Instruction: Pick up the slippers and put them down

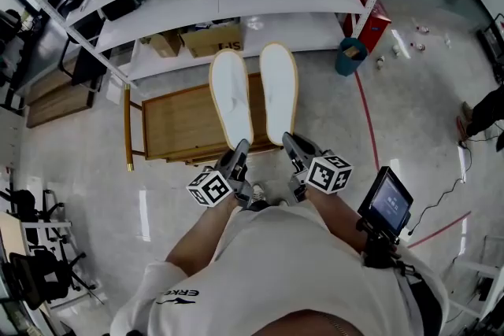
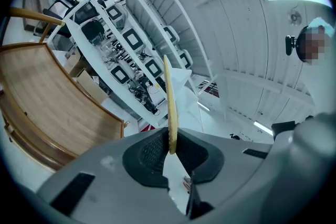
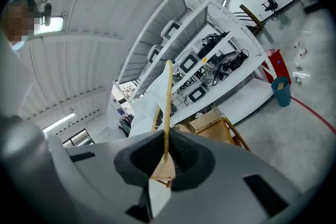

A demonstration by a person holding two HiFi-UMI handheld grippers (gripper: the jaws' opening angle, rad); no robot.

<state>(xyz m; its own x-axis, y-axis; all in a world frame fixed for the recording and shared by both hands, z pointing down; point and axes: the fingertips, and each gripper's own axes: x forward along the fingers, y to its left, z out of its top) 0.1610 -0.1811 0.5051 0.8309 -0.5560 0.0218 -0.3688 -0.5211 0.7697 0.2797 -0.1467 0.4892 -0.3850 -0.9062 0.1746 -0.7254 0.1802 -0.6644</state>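
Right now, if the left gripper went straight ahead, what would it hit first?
The left gripper pinches a slipper, which leads the way. Beyond it, probably the white shelves; depth is hard to judge.

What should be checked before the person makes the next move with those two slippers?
1. Left hand-held gripper clamped on the left slipper: ok, its jaws pinch the slipper's edge.
2. Right hand-held gripper clamped on the right slipper: ok, same pinch on the edge.
3. Slippers apart from each other: ok, a narrow gap shows between them.
4. Slippers lined up: ok, side by side, pointing away from the person.
5. Landing spot on the wooden cart free: cannot tell, the slippers hide the part behind them.
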